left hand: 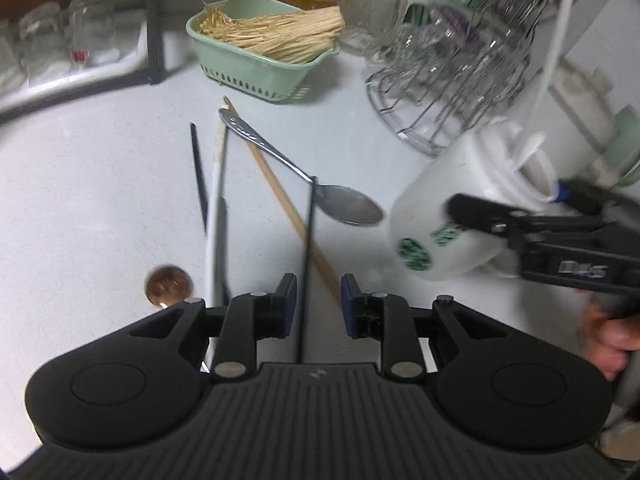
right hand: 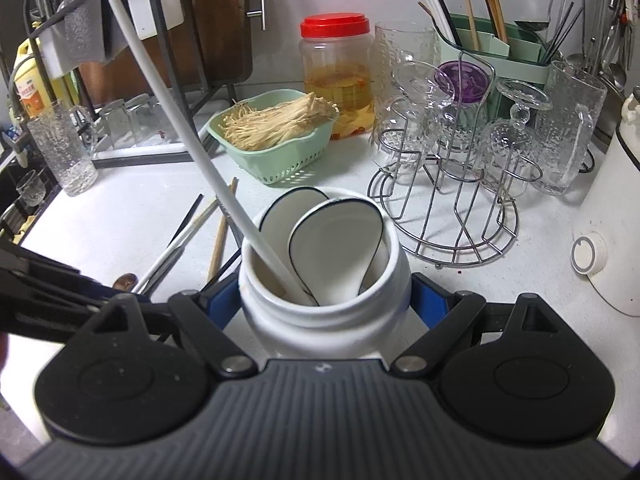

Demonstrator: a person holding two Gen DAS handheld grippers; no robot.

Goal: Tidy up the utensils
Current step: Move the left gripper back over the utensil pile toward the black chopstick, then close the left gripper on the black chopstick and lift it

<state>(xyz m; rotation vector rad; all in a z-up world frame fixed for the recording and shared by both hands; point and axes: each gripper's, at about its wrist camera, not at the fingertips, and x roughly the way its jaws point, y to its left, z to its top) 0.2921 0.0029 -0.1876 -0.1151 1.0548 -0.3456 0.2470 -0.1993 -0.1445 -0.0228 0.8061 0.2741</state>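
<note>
Counter: pale grey speckled worktop (right hand: 132, 216), evenly lit
Far left: black metal shelf frame (right hand: 168, 64) with upturned clear glasses (right hand: 120, 120)
Far middle: brown wooden board (right hand: 224, 20) leaning upright; red-lidded clear plastic jar (right hand: 336, 76)
Far right: chrome wire glass rack (right hand: 452, 216); pale green plastic cutlery caddy (right hand: 516, 56)
Right edge: white round appliance (right hand: 608, 240)

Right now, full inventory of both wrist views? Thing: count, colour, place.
white jar: one, between right gripper's pads, tilted
ceramic spoons: two, white with dark rims, in jar
white chopstick: one, leaning out of jar
metal spoon: one, silver, on counter
loose chopsticks: several, black, white, wood, on counter
black chopstick: one, between left pads, untouched
green basket: one, holding pale mushrooms
red-lid jar: one, behind basket
glass rack: one, wire, holding clear glasses
left gripper: open
right gripper: closed on jar
</note>
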